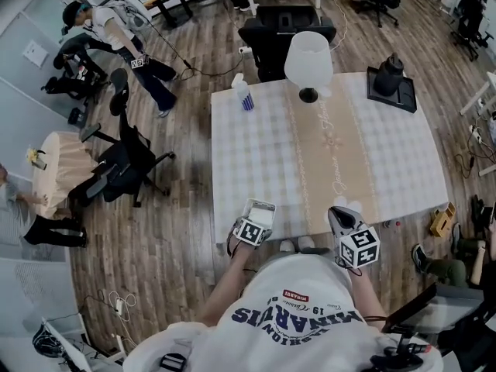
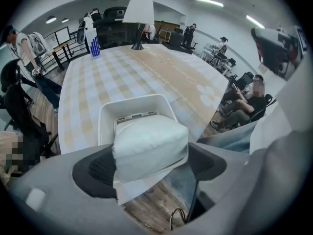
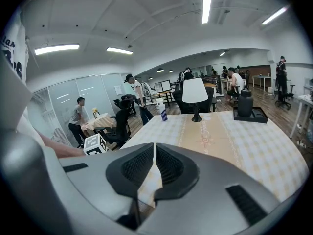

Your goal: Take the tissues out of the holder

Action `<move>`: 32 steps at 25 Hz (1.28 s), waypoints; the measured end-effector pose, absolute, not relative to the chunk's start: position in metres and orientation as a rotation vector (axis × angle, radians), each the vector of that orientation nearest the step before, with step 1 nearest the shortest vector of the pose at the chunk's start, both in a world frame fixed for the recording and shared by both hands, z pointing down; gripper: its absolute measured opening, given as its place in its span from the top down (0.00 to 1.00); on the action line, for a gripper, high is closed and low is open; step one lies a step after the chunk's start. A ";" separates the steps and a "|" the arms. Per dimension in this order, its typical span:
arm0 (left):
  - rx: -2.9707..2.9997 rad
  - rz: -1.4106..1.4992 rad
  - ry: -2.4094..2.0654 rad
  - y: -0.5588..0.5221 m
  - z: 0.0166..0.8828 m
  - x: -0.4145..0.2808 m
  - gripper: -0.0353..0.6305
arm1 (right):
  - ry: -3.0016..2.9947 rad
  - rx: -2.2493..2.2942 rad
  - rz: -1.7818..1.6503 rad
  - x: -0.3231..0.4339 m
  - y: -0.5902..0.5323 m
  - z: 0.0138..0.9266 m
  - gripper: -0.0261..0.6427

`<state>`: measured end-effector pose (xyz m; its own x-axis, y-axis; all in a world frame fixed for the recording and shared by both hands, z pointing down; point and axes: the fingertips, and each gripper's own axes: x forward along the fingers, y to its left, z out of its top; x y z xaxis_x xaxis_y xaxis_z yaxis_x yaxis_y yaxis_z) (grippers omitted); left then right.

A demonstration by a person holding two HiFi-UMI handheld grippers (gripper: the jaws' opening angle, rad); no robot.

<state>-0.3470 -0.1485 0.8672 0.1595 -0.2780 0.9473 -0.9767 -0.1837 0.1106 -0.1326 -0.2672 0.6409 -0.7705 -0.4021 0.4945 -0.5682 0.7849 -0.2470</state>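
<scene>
While beyond holder, lamp and bottle

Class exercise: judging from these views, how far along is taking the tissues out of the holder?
Done: the left gripper is at the white holder by the table's near edge. In hand: its jaws press on the tissue pack, which lies against the holder. Left: lifting the pack clear; I cannot tell whether it is out yet. The right gripper is shut and looks empty.
</scene>
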 end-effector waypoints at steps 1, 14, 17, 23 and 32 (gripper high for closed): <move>1.611 1.051 -1.221 -0.148 0.866 -0.347 0.26 | -2.555 0.729 0.542 -0.133 -0.266 0.642 0.94; 1.646 0.937 -1.326 -0.159 0.824 -0.363 0.28 | -2.553 0.742 0.541 -0.137 -0.262 0.644 0.94; 1.661 0.908 -1.357 -0.162 0.809 -0.369 0.29 | -2.549 0.752 0.544 -0.135 -0.263 0.644 0.94; 1.688 0.828 -1.476 -0.169 0.765 -0.383 0.41 | -2.555 0.736 0.541 -0.138 -0.262 0.641 0.94; 1.723 0.883 -1.413 -0.175 0.772 -0.370 0.79 | -2.575 0.709 0.537 -0.147 -0.263 0.639 0.94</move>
<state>-0.3696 -0.1751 0.7715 0.1615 -0.4862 0.8588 -0.9850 -0.1323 0.1104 -0.1469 -0.2629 0.6392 -0.7844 -0.3911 0.4814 -0.5508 0.7960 -0.2508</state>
